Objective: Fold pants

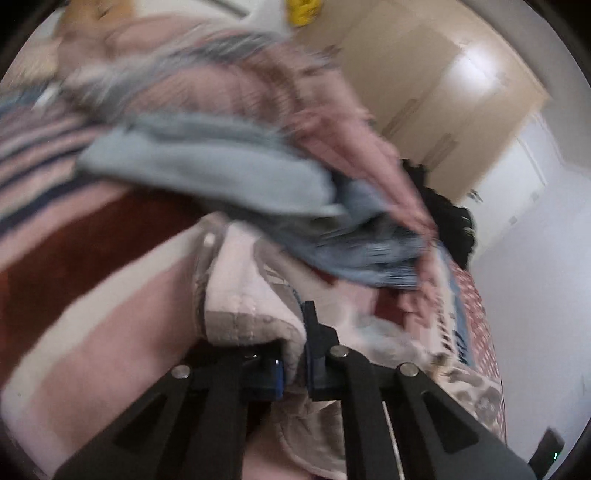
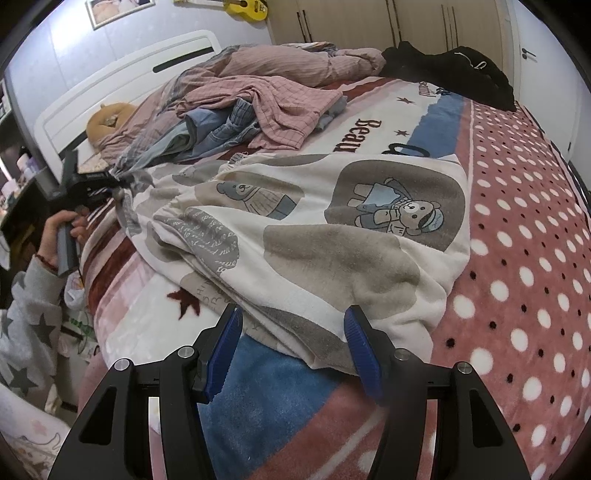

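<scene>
Lying on the bed point(image 2: 517, 221), the cream bear-print fleece pants point(image 2: 332, 229) run lengthwise from far left, where the left gripper point(image 1: 293, 354) is clamped on them, to the near hem between the right gripper point(image 2: 291, 343), held apart.

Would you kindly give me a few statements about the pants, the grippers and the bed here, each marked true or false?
1. The left gripper is shut on the bear-print pants. True.
2. The right gripper is clamped on the pants. False: its jaws stand open around the pants' near edge.
3. The pants lie on a bed blanket with a polka-dot section. True.
4. A yellow guitar lies on the bed. False: it hangs on the wall.
5. A black garment lies at the bed's far end. True.
</scene>
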A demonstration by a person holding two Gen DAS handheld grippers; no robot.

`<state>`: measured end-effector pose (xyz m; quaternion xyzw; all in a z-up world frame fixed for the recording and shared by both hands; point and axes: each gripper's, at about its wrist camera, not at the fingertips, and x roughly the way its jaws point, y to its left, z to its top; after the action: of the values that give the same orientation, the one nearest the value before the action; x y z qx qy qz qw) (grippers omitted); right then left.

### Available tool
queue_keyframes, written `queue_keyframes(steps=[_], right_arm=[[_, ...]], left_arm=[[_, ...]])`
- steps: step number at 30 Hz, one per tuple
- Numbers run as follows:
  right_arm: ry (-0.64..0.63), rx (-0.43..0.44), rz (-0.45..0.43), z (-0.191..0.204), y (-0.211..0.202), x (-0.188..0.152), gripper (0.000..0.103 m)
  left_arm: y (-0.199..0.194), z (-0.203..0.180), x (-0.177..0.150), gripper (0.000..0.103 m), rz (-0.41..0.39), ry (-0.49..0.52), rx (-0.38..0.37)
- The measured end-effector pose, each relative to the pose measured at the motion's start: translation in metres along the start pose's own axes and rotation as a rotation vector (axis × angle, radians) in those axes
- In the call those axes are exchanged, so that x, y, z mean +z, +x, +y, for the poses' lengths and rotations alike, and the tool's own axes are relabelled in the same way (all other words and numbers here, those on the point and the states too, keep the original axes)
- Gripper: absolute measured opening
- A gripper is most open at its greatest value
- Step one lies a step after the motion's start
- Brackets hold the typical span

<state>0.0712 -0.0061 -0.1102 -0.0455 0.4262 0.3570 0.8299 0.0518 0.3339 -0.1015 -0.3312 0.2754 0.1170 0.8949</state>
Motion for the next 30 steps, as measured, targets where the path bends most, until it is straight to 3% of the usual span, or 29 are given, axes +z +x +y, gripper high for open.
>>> queue_keyframes(steps=[5, 11, 14, 16, 20, 21, 23, 25, 27, 30], right_arm=[[0.004, 0.024, -0.019, -0.003, -0.002, -0.002, 0.054], [0.010, 0.061, -0.057, -0.011, -0.010, -0.009, 0.052], [0.025, 0.085, -0.083, -0.018, -0.017, -0.014, 0.052], [0.043, 0.097, -0.101, -0.024, -0.024, -0.019, 0.052], [0.073, 0.089, -0.126, -0.038, -0.042, -0.031, 0.052], [0.080, 0.077, -0.128, -0.042, -0.045, -0.034, 0.052], [0.098, 0.047, -0.130, -0.051, -0.051, -0.040, 0.053], [0.112, 0.026, -0.132, -0.059, -0.054, -0.042, 0.053], [0.127, 0.017, -0.141, -0.065, -0.057, -0.040, 0.054], [0.139, 0.022, -0.174, -0.065, -0.064, -0.031, 0.054]], left_arm=[[-0.023, -0.094, 0.002, 0.004, -0.043, 0.203, -0.106], [-0.009, -0.223, -0.026, 0.004, 0.004, 0.426, -0.236], [0.010, -0.285, -0.063, 0.004, 0.073, 0.570, -0.287], [0.027, -0.318, -0.094, 0.005, 0.160, 0.647, -0.334], [0.060, -0.343, -0.152, 0.005, 0.350, 0.766, -0.339], [0.065, -0.344, -0.163, 0.008, 0.386, 0.796, -0.337], [0.069, -0.339, -0.174, 0.025, 0.460, 0.803, -0.356], [0.065, -0.332, -0.174, 0.064, 0.496, 0.757, -0.395], [0.048, -0.326, -0.167, 0.067, 0.468, 0.748, -0.417], [0.028, -0.309, -0.145, 0.068, 0.409, 0.732, -0.388]])
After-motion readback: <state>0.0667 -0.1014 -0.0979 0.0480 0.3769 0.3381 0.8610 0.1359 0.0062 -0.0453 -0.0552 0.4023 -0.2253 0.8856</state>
